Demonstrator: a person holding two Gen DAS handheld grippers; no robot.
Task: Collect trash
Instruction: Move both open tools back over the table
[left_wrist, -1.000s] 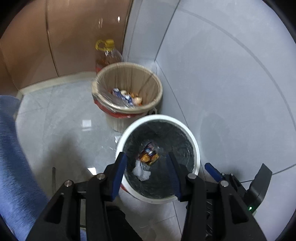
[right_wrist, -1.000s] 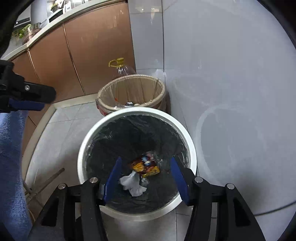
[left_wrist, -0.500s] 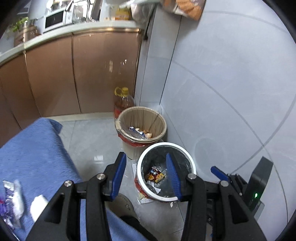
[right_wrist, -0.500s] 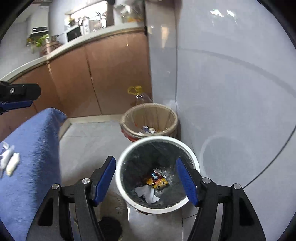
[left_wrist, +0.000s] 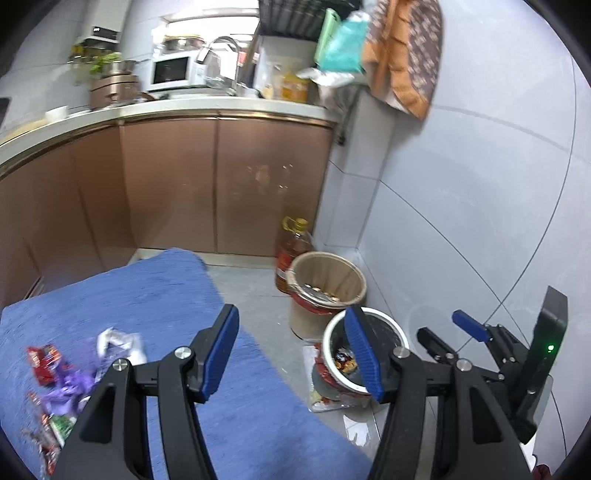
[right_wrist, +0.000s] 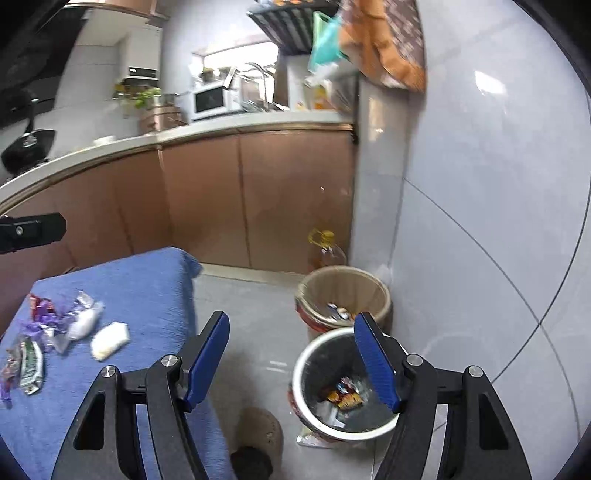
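Left wrist view: left gripper (left_wrist: 291, 350) has its jaws spreading wider right now, nothing between the pads. Trash on the blue cloth (left_wrist: 155, 295) sits to its left and is motion-smeared: a red wrapper (left_wrist: 46, 363), purple wrappers (left_wrist: 70, 387) and a pale crumpled piece (left_wrist: 118, 341) are about all I can separate; the lowest bits are cut off by the lens rim. White bin (left_wrist: 364, 363) lies just behind the right finger (left_wrist: 364, 356), which covers part of its rim and contents (orange-yellow wrapper visible inside, rest unreadable). Right gripper (left_wrist: 469, 328) pokes in at far right, only its front end in frame.

Right wrist view: right gripper (right_wrist: 291, 354) is also spread and empty, both blue pads clear of everything. Wrapper pile (right_wrist: 44, 325) and two white wads (right_wrist: 109, 334) lie on the cloth to the left of the left finger, sharper here. White bin (right_wrist: 306, 373) sits ahead-right, partly behind the right finger, with wrappers and a white scrap in the black liner. Brown bin (right_wrist: 347, 288) stands just beyond it, touching or nearly (can't tell), with an oil bottle (right_wrist: 327, 247) behind. Black bar at the left edge is part of the left gripper, mostly cut off. A dark rounded thing at bottom centre is unidentifiable.

Versus a second ago: both cameras were low over the white bin, which filled the frame between narrower jaws. Now both sit higher and further back, the counter and cloth have come into view, and the bin contents look unchanged.
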